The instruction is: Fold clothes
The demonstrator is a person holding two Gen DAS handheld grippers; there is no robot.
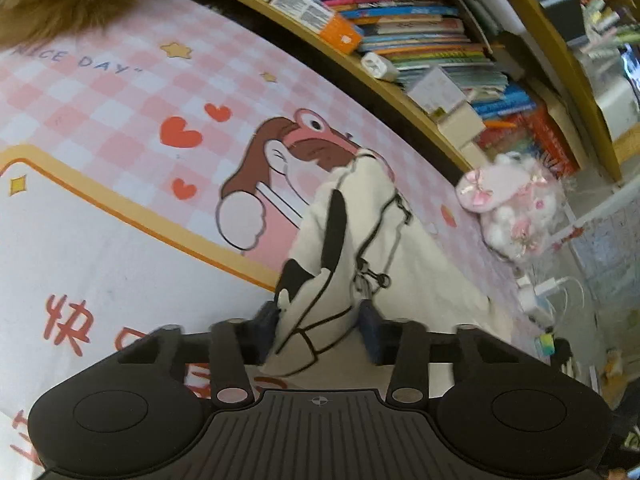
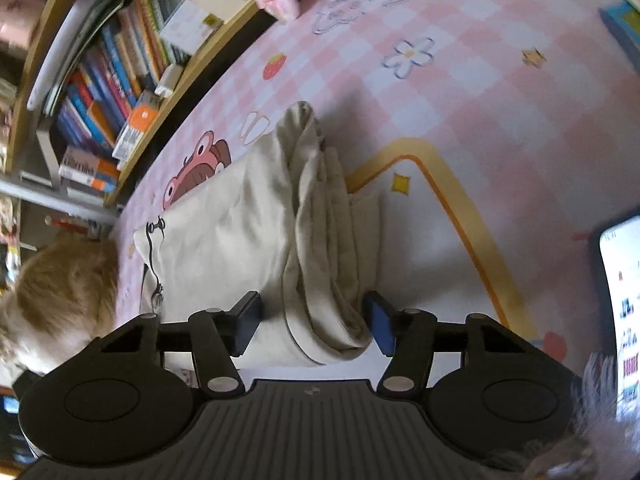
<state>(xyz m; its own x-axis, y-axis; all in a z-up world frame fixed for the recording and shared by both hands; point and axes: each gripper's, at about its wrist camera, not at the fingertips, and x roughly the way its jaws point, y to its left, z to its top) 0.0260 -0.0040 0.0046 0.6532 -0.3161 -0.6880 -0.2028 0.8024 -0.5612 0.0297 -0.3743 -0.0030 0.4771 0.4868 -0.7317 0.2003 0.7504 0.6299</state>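
Both grippers, left gripper [image 1: 322, 330] and right gripper [image 2: 314, 326], straddle cream garment [image 2: 224, 232].

The right hand-held gripper [image 2: 314, 326] sits at the near edge, with its two blue pads [image 2: 380, 326] spread apart. A bunched-up fold of the cream cloth [image 2: 224, 232] lies between them. It touches the right pad, and there is a gap next to the left pad. The cloth lies on a pink checked bed sheet [image 2: 500, 92] with a flower and a cartoon face on it. Far left is a bookshelf [image 2: 112, 80] full of books. A fluffy brown and white animal [image 2: 60, 292] is near left. A bright screen [image 2: 624, 300] is at the right edge
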